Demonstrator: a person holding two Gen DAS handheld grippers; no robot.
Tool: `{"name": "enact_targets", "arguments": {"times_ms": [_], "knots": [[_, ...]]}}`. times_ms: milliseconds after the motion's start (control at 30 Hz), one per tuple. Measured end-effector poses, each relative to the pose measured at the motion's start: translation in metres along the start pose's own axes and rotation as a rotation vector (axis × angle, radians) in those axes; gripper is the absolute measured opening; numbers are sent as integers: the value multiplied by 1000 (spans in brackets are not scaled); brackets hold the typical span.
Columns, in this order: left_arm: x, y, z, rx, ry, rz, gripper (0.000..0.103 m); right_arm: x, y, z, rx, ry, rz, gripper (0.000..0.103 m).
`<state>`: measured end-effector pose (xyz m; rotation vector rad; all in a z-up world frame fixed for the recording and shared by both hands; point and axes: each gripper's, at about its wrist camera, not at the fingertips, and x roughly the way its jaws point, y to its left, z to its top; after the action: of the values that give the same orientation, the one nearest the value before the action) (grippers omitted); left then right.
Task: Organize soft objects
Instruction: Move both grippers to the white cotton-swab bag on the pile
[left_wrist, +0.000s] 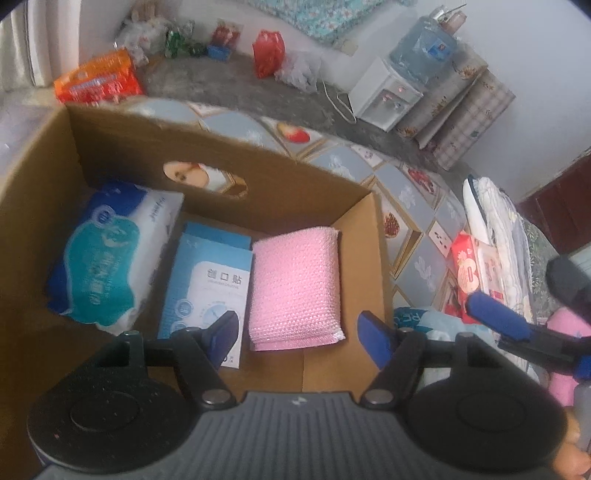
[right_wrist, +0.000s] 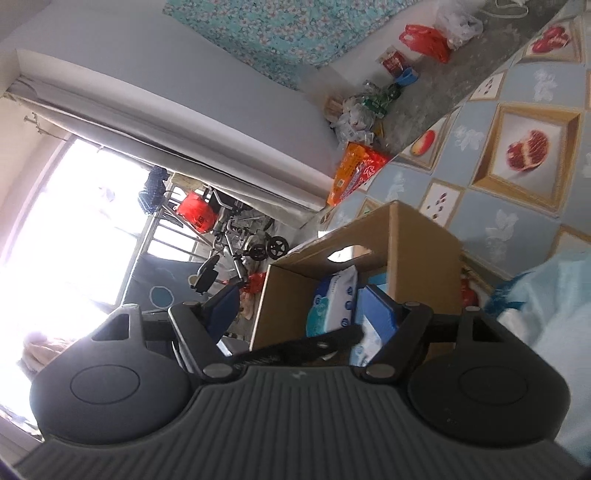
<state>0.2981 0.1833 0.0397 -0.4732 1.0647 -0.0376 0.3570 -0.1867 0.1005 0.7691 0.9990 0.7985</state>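
Left wrist fisheye is looking down into an open brown cardboard box (left_wrist: 44, 206) whose floor is carrying three things laid flat side by side, seemingly so they fill it in a row: a soft white-and-teal plastic pack of tissues (left_wrist: 107, 258) leaning against the left wall, a flat light-blue paper carton (left_wrist: 207, 288) in the middle, and a pink knobbly rectangular sponge pad (left_wrist: 295, 288) touching the carton and lying close to the right wall. Above the pad's near edge the left tool (left_wrist: 297, 336) is hanging with its blue fingers spread wide and nothing between them, which reads as a release just made. At that view's right edge the right tool (left_wrist: 495, 317) is reaching in over the clutter outside the box; in its own view the right tool (right_wrist: 306, 310) is likewise standing wide and empty, aimed toward the box from the side. More soft goods are waiting past the box's right wall: a red-and-white packet (left_wrist: 472, 273) and something pale blue (right_wrist: 546, 295), too blurred to name. Everything is resting on a desk covered with a grey-blue cloth printed with framed fruit pictures (right_wrist: 524, 155). Beyond its far edge a bare grey floor is holding plastic bags, an orange pack (left_wrist: 99, 77) and a white water dispenser (left_wrist: 388, 92); a bright window is glaring in the right view.
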Motion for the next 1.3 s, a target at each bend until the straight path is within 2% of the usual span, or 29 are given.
{"name": "enact_targets", "arguments": {"times_ms": [167,333,400,567,733,1000,1133,1300], "knots": [[-51,-26,-17,74,-98,18,83,-54,5,-10,-60,-30,12,79],[-98,-77,-60,220,-170,20,90,-123,10,-26,-151,-58,-28,82],[-111,-100,-82,287,-192,2,93,-158,8,-33,-179,-79,-68,83],[-121,-158,-143,461,-230,-104,98,-240,-10,-53,-188,-161,-141,86],[-106,-206,-191,569,-212,-193,99,-309,-39,-79,-182,-237,-217,88],[-44,-259,-244,667,-178,-278,99,-367,-98,-106,-143,-341,-336,89],[-12,-281,-260,713,-206,-313,96,-373,-136,-104,-71,-371,-363,89],[28,-311,-263,753,-202,-324,87,-369,-181,-90,-5,-384,-392,87]]}}
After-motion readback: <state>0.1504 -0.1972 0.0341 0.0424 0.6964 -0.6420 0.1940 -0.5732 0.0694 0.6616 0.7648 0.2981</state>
